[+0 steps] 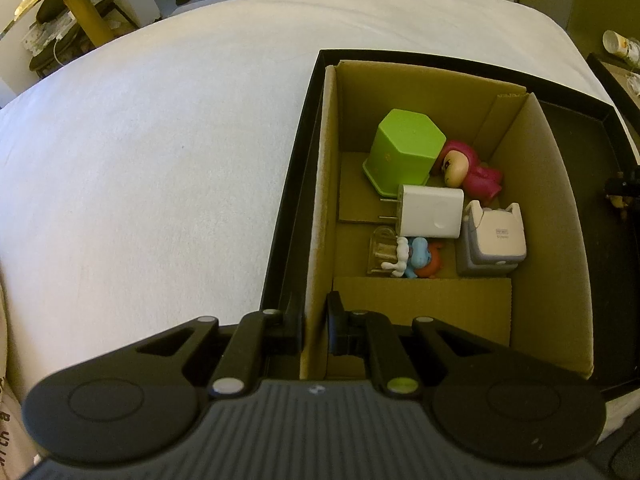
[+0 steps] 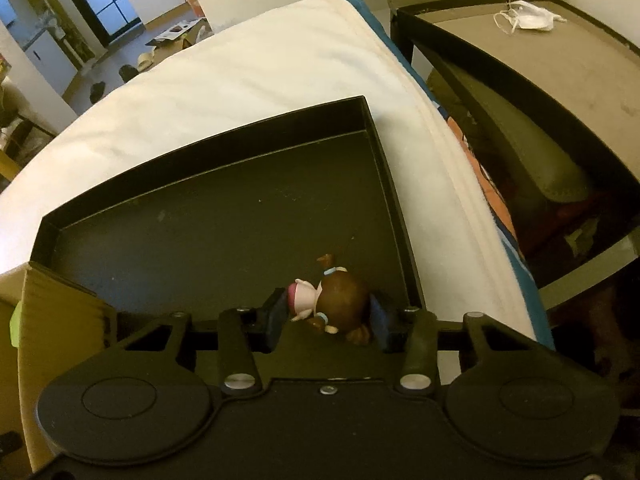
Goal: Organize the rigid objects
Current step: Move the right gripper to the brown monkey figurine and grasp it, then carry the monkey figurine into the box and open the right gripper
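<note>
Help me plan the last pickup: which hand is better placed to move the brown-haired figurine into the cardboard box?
Right. Its tool already straddles the figurine in the black tray; the left tool is clamped on the box wall.

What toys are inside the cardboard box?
Inside the cardboard box: a green pot, pink doll, white charger, grey gadget and blue toy. Anything beneath them is hidden.

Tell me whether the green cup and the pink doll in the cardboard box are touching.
Touching. The left wrist view shows the pink doll lying with its head pressed against the overturned green cup, no gap.
</note>
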`<state>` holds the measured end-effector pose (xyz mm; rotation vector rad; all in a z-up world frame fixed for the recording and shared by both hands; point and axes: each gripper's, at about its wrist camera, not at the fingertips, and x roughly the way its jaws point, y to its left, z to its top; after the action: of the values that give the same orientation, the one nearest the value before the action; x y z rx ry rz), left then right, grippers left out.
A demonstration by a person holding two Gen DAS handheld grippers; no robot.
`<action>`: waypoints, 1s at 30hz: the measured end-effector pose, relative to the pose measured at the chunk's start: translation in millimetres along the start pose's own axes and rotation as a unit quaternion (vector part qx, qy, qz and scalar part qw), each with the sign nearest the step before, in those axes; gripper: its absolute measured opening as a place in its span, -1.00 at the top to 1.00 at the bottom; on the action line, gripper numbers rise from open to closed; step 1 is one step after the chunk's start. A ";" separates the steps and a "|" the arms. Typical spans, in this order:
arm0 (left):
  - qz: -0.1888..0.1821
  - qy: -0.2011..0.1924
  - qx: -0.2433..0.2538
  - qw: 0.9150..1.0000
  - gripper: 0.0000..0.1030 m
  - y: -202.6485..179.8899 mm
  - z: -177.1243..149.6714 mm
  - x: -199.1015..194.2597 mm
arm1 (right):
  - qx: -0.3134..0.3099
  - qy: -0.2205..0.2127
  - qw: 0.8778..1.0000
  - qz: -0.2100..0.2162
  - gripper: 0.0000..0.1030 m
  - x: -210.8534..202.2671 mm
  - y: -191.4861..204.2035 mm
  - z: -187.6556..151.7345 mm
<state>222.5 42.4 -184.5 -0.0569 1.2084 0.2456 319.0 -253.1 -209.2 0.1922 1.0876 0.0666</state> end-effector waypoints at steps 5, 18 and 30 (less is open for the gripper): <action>0.001 0.001 -0.001 1.000 0.80 0.1 0.3 0.9 | 0.008 -0.007 1.000 0.012 0.17 -15.2 1.6 -5.2; -0.011 -0.003 -0.006 1.000 0.82 4.6 -1.7 -1.5 | -0.014 -0.026 0.999 0.036 0.17 -53.0 22.7 -17.4; -0.026 -0.017 -0.016 0.999 0.84 10.5 -4.9 -9.6 | -0.033 -0.051 0.996 0.062 0.17 -90.8 51.9 -22.8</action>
<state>212.4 50.3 -176.4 -0.1112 1.1670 0.2187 258.8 -212.8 -130.5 0.2009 0.9702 0.2028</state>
